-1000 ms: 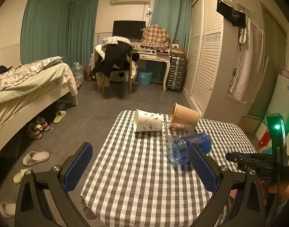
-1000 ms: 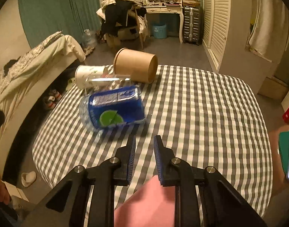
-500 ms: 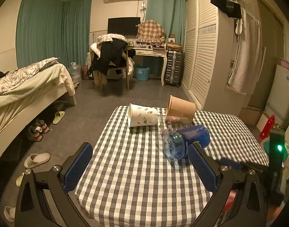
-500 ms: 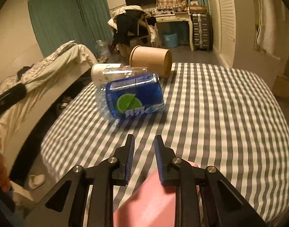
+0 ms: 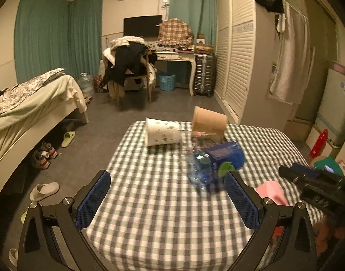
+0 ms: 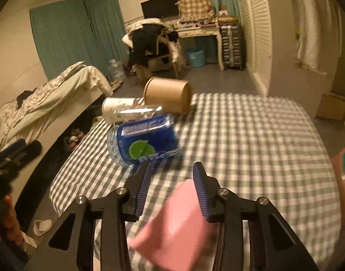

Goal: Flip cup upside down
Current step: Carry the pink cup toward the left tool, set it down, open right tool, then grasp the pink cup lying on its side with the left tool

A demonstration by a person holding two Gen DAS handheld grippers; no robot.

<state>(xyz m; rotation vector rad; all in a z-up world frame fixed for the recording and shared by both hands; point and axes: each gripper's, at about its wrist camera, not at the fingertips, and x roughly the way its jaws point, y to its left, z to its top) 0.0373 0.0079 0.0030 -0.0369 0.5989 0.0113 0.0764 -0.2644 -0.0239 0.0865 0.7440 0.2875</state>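
Observation:
Several cups lie on their sides on a checkered table (image 5: pixel 149 203): a white cup with green leaves (image 5: pixel 162 132) (image 6: pixel 114 109), a brown paper cup (image 5: pixel 208 120) (image 6: pixel 166 94), a clear glass (image 5: pixel 201 136) (image 6: pixel 138 113), and a clear plastic cup with a blue label (image 5: pixel 215 161) (image 6: pixel 143 143). My left gripper (image 5: pixel 165 199) is open and empty, above the table's near side, well short of the cups. My right gripper (image 6: pixel 172 180) is open and empty, just in front of the blue-labelled cup. It shows at the right edge of the left wrist view (image 5: pixel 312 180).
A pink cloth (image 6: pixel 177 221) (image 5: pixel 271 192) lies on the table under my right gripper. A bed (image 5: pixel 25 108) stands at the left with shoes (image 5: pixel 43 155) beneath. A chair (image 5: pixel 129 72), a desk (image 5: pixel 177 56) and a wardrobe (image 5: pixel 235 56) stand beyond.
My right gripper's jaws have opened from nearly shut and it has moved closer to the blue-labelled cup. My left gripper has drawn back a little, still open.

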